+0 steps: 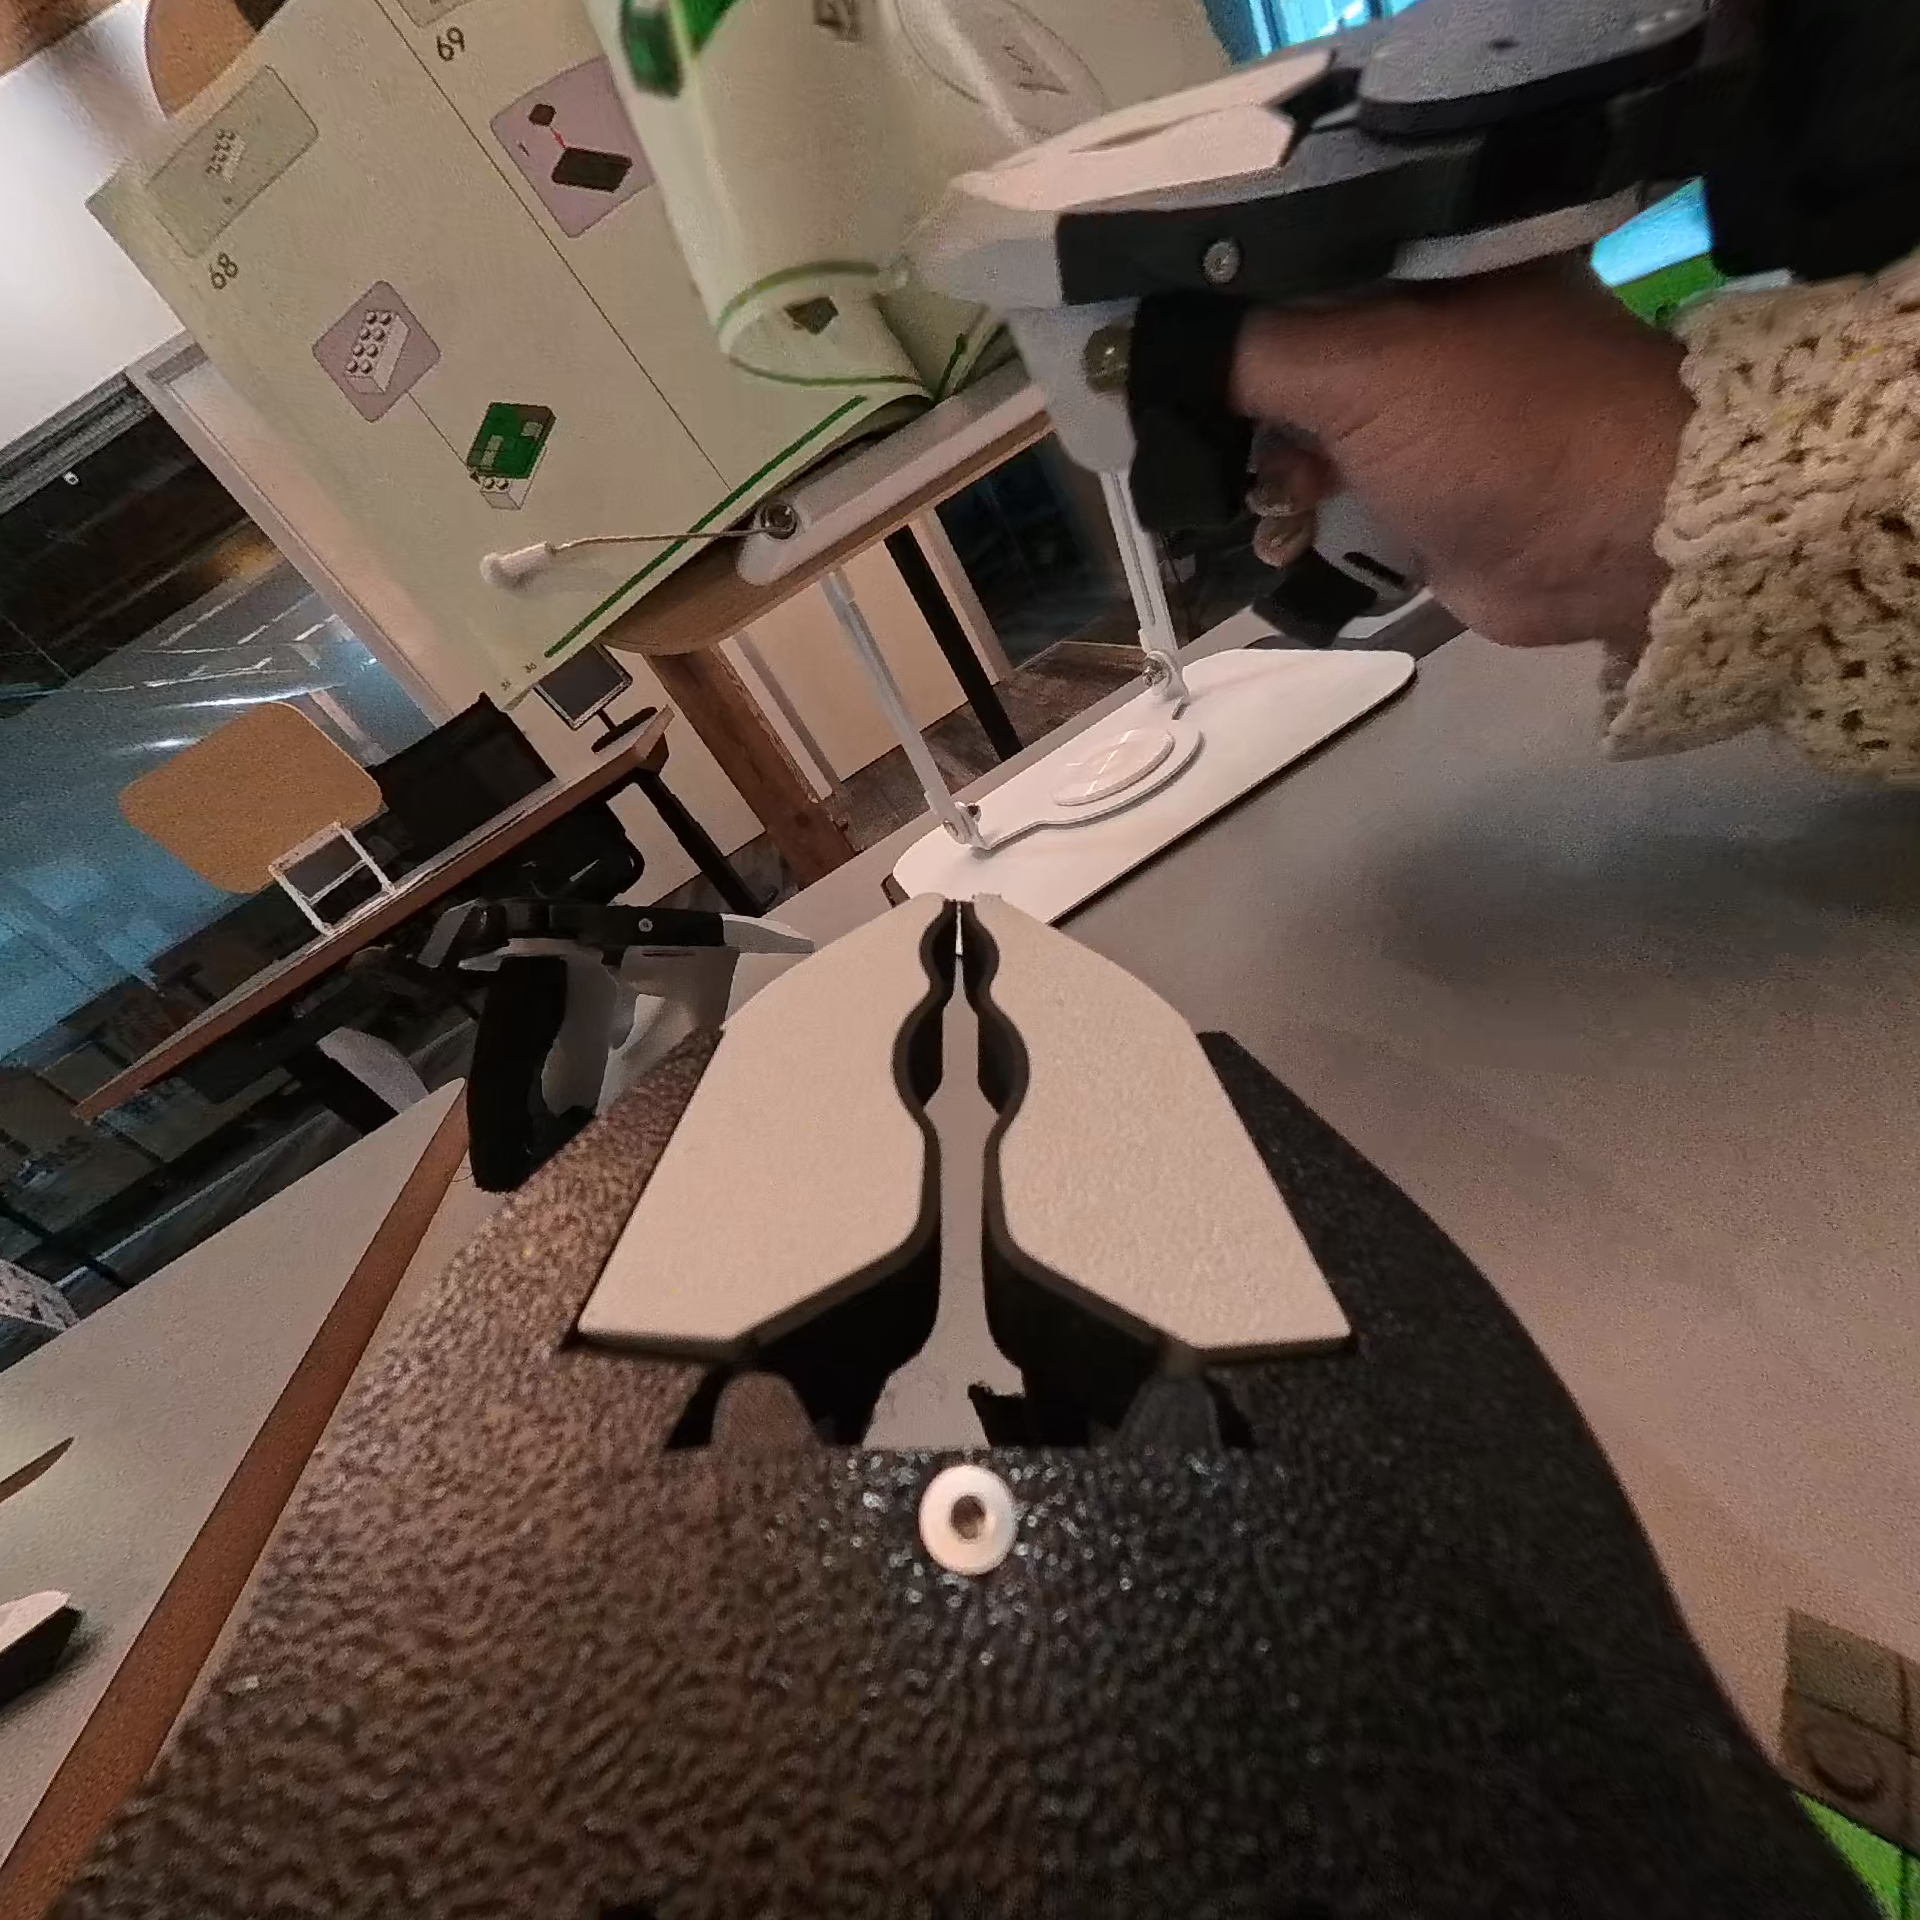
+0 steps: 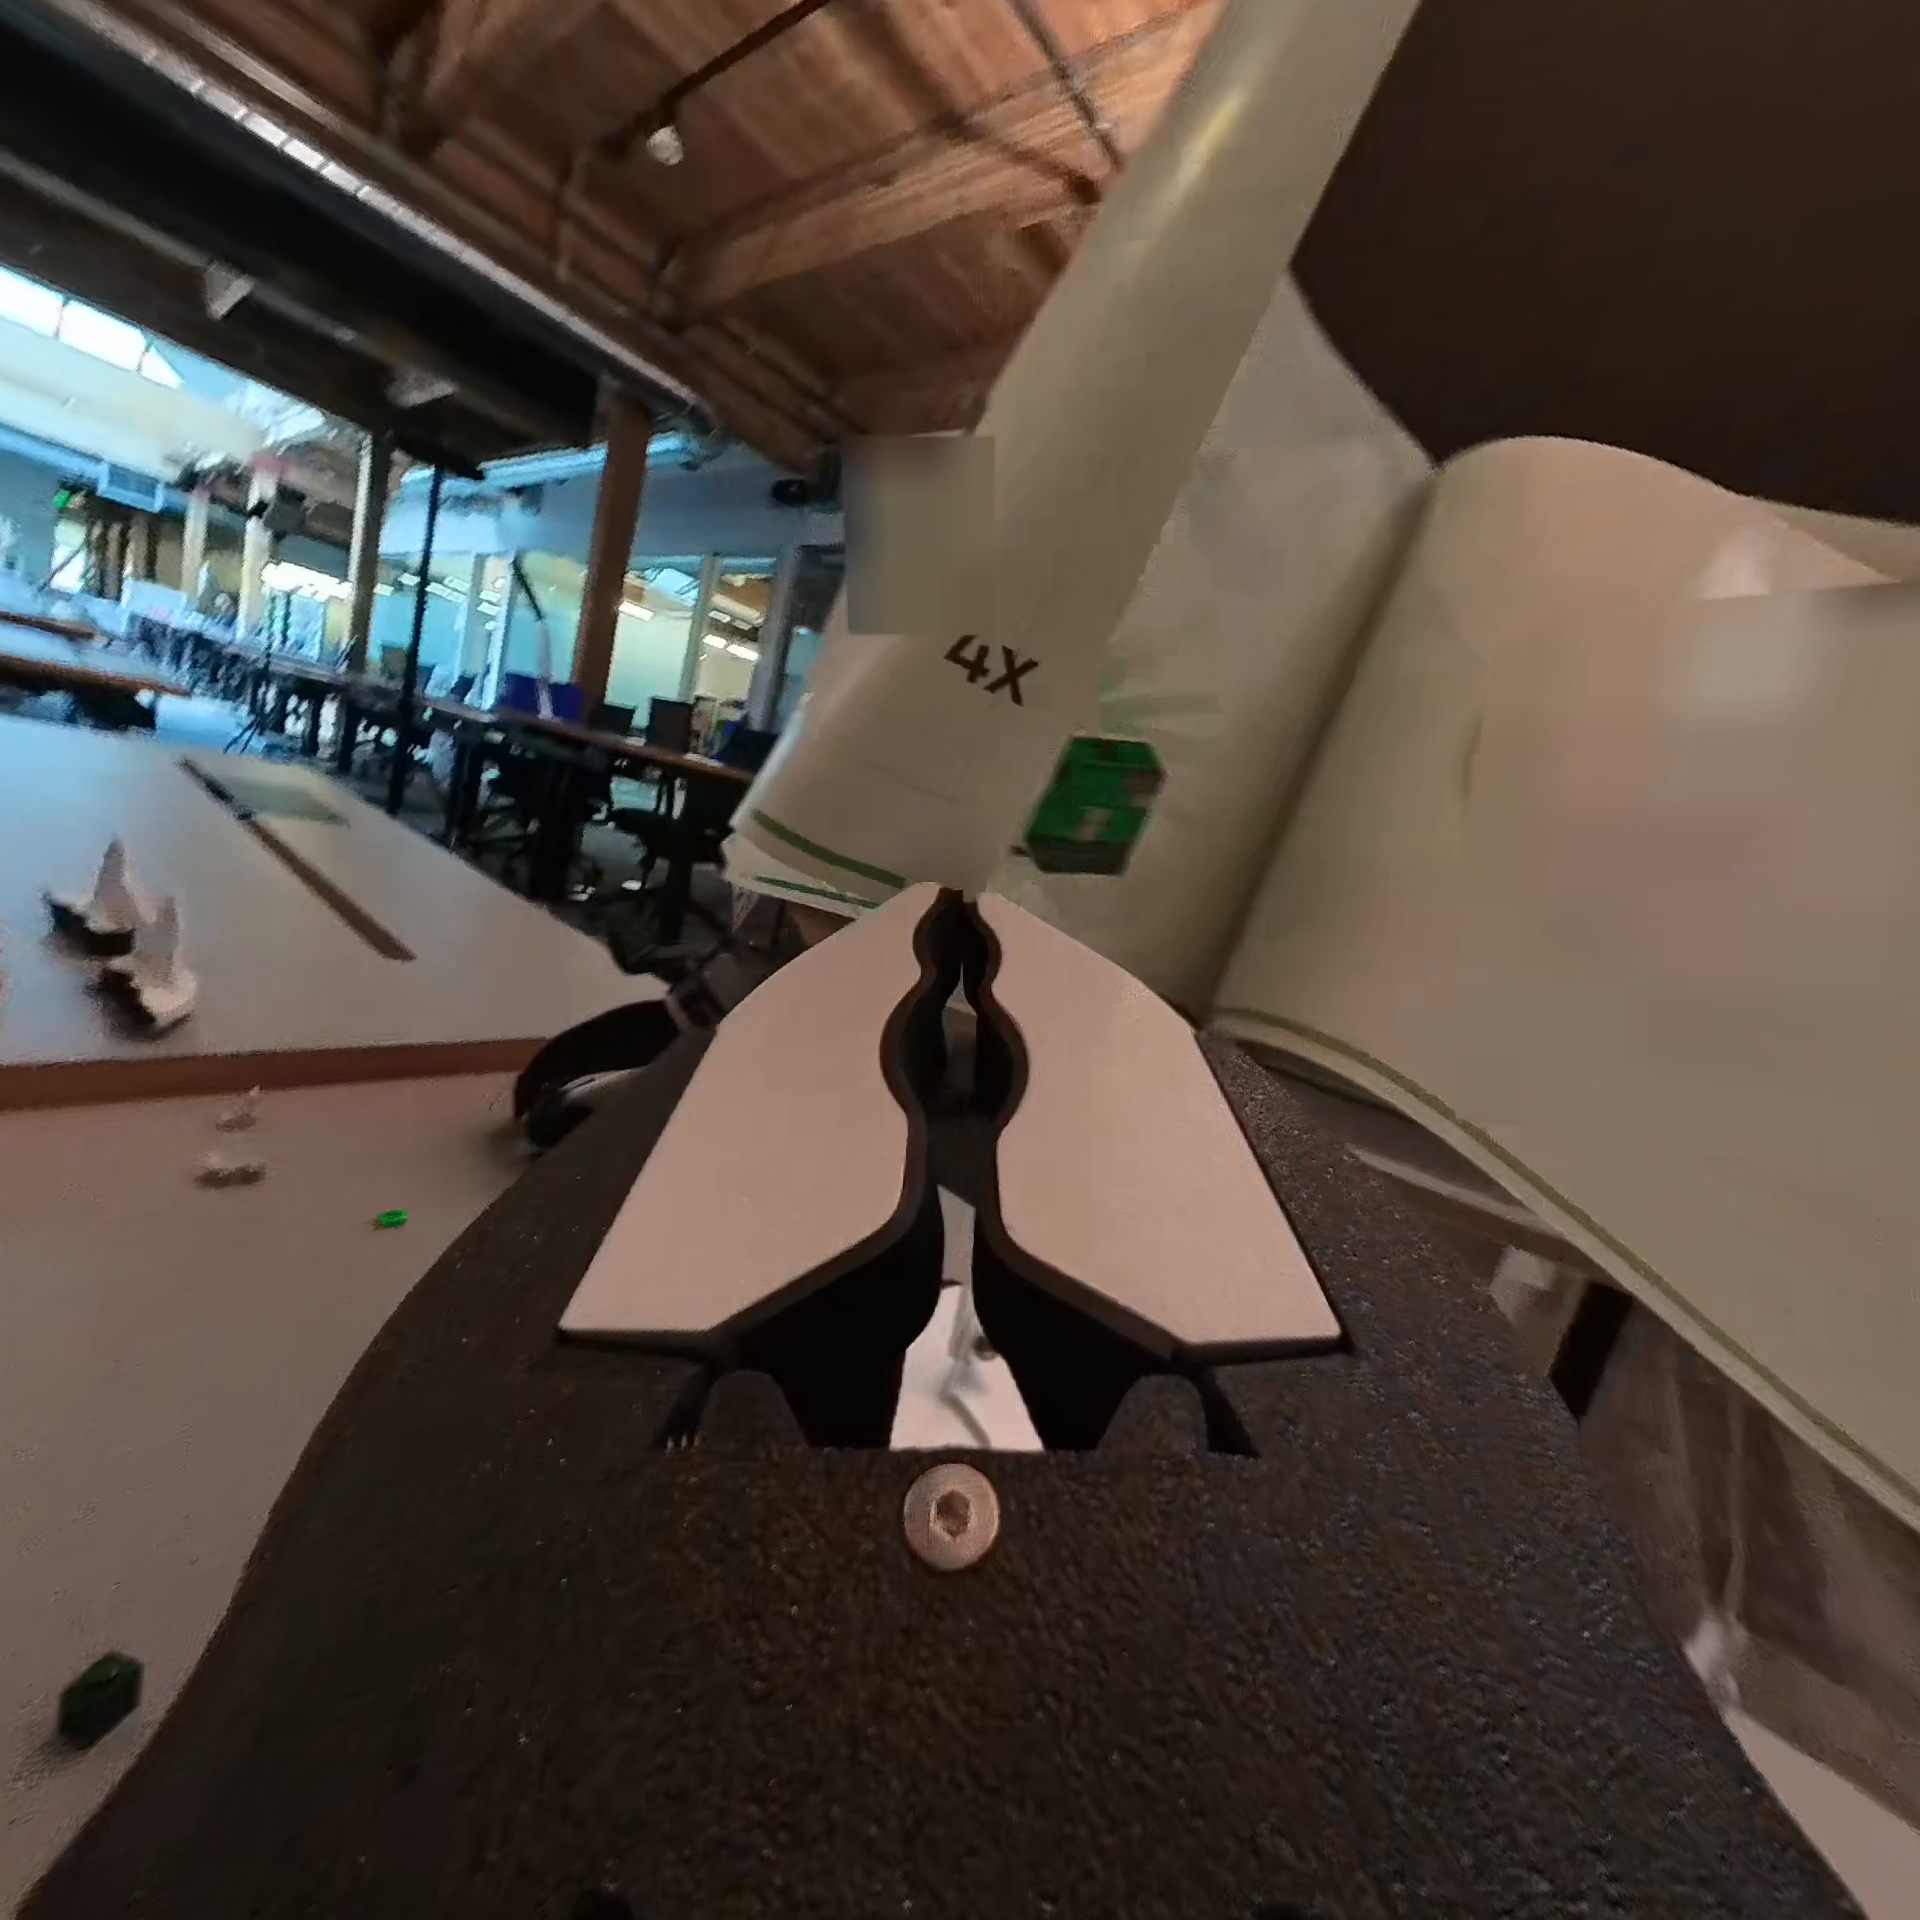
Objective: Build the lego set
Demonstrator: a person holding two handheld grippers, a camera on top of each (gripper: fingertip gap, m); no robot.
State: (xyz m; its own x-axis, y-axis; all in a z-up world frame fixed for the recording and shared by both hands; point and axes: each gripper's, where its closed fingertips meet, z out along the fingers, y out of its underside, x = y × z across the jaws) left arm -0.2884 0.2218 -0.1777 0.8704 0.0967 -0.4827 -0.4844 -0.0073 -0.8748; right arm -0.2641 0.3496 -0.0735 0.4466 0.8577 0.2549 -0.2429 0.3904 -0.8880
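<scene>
Right wrist view: right hand-held gripper [image 2: 958, 902] pinches booklet page [image 2: 935, 758]; left hand-held gripper [image 1: 961, 906] closed, empty.

My instruction booklet [image 1: 436, 312] stands open on its white stand [image 1: 1195, 727], tilted back, its cream pages printed with brick diagrams and edged with a green line. A bundle of its pages [image 2: 935, 769] is curled up off the spread, and my right gripper [image 2: 954, 914] is pinched closed on that bundle's lower edge. On the table [image 2: 208, 1351], well to the left, lie a small bright green piece [image 2: 391, 1218] and a dark green brick [image 2: 100, 1696], apart from each other
</scene>
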